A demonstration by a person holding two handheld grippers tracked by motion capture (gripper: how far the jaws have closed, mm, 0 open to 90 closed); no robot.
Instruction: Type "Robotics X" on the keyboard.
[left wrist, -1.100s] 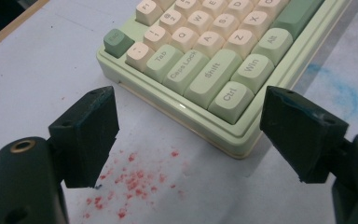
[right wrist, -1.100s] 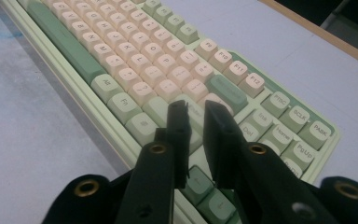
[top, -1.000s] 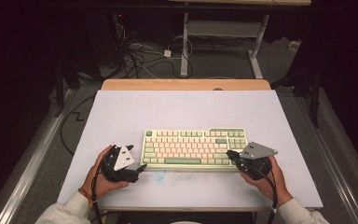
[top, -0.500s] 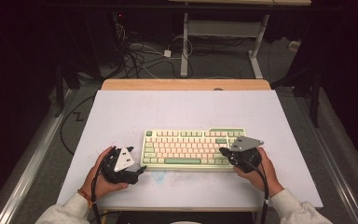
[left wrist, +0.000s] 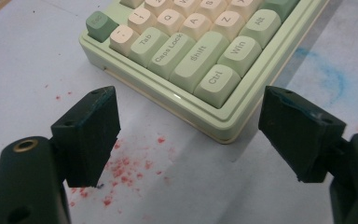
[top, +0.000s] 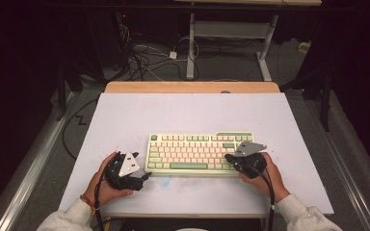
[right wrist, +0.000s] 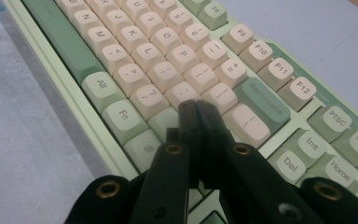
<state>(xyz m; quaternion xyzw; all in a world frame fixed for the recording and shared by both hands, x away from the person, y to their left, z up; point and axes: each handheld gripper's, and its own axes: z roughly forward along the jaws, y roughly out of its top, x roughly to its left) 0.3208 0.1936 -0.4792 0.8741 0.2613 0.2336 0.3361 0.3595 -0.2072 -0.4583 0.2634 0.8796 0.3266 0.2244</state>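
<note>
Right claw [right wrist: 196, 108] is clenched tight, nothing b/w the jaws, tips sitting over the keyboard [top: 200, 153] right-hand keys, enter key area just under/ahead of them. Left claw [left wrist: 189, 135] is released, jaws wide apart w/ the keyboard's near-left corner (Ctrl key) just ahead, between them but not touching. Red specks on the table [top: 173, 110] right under the left claw

A pale green plastic keyboard [top: 200, 153] is seen with cream letter keys and darker green accent keys, lettered in white. The white-topped counter [top: 192, 113] is edged in light wood at its far side and speckled with red flecks and a blue smear. Both tools [top: 134, 179] [top: 231, 158] are black, topped with grey plates.
</note>
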